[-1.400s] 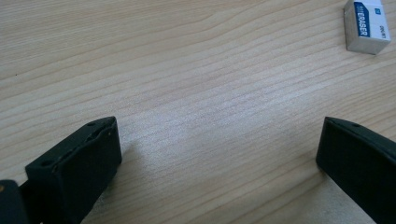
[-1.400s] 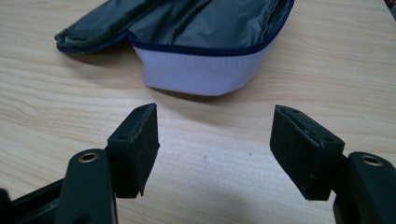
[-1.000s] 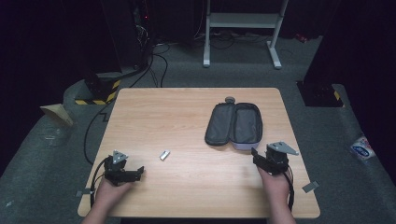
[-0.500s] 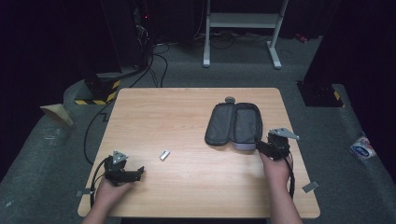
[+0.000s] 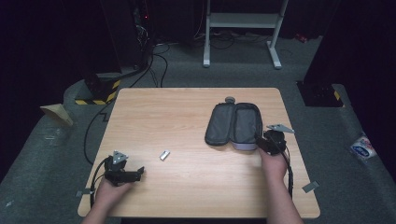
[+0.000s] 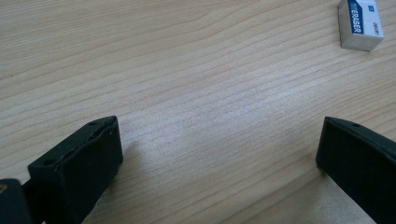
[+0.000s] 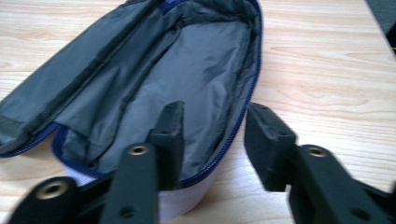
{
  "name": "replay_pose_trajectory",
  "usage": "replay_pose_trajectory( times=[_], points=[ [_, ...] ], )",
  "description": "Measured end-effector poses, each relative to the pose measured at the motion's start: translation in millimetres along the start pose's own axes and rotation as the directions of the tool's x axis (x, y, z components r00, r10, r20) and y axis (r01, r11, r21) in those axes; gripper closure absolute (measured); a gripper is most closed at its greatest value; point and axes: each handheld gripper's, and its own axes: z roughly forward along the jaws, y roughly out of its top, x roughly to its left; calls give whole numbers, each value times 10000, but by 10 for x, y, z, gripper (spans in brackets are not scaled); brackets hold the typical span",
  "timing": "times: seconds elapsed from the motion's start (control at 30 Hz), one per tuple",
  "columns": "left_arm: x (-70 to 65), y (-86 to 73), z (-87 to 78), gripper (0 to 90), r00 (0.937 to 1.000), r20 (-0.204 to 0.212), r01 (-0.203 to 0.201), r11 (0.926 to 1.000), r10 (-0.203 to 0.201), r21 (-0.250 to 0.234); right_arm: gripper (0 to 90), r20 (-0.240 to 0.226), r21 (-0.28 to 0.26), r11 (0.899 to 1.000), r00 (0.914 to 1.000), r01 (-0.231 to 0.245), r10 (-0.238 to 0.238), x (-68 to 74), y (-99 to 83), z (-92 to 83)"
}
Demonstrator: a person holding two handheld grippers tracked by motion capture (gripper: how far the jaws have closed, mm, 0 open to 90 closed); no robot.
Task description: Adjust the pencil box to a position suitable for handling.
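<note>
An open grey pencil case point(image 5: 233, 123) with a blue zip lies right of the table's middle. My right gripper point(image 5: 259, 141) is at its near right corner. In the right gripper view the jaws of this gripper point(image 7: 215, 114) stand open astride the rim of the case point(image 7: 187, 70), one jaw inside over the lining, the other outside over the wood. A small white eraser point(image 5: 164, 155) lies left of centre. My left gripper point(image 5: 138, 172) rests near the front left edge, pointing right. It is wide open point(image 6: 219, 154) on bare wood, with the eraser point(image 6: 360, 23) farther ahead.
The wooden table point(image 5: 187, 112) stands on grey carpet. Cables point(image 5: 93, 135) trail off its left side. A white stand point(image 5: 243, 28) is behind it, and a yellow-black striped block point(image 5: 98, 93) sits at the back left.
My right gripper has moved forward and a little left, up to the near corner of the case. The left gripper and the eraser have stayed put.
</note>
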Motion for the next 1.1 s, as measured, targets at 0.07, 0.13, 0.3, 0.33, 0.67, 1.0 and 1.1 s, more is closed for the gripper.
replay_pose_trajectory(
  times=[0.07, 0.13, 0.3, 0.33, 0.67, 1.0, 1.1],
  points=[
    [-7, -4, -2, 7, 10000, 28, 77, 10000, -77, -1, 636, -65, -35, 10000, 10000, 65, -65, 31, -32, -13],
    [-5, -4, -3, 6, 10000, 21, 41, 10000, -41, -1, 653, -158, -19, 9999, 9997, 158, -158, 76, -94, -31],
    [-6, -4, -2, 6, 10000, 45, 55, 10000, -55, -1, 638, -289, -8, 9998, 9994, 201, -201, 147, -184, -63],
    [-4, -3, -3, 6, 10000, 58, 16, 10000, -16, 14, 626, -359, -2, 9998, 9992, 177, -177, 168, -209, -74],
    [-6, -3, -2, 6, 10000, 89, -31, 10000, 31, 0, 578, -1107, -527, 9980, 9930, 349, -406, 596, -435, -251],
    [-8, -3, -4, 6, 9999, 99, -29, 10000, 29, 6, 554, -1393, -942, 9943, 9883, 496, -625, 730, -456, -328],
    [-8, -4, -4, 6, 9999, 98, -32, 10000, 32, 8, 547, -1285, -1063, 9935, 9902, 420, -556, 672, -414, -349]
  ],
)
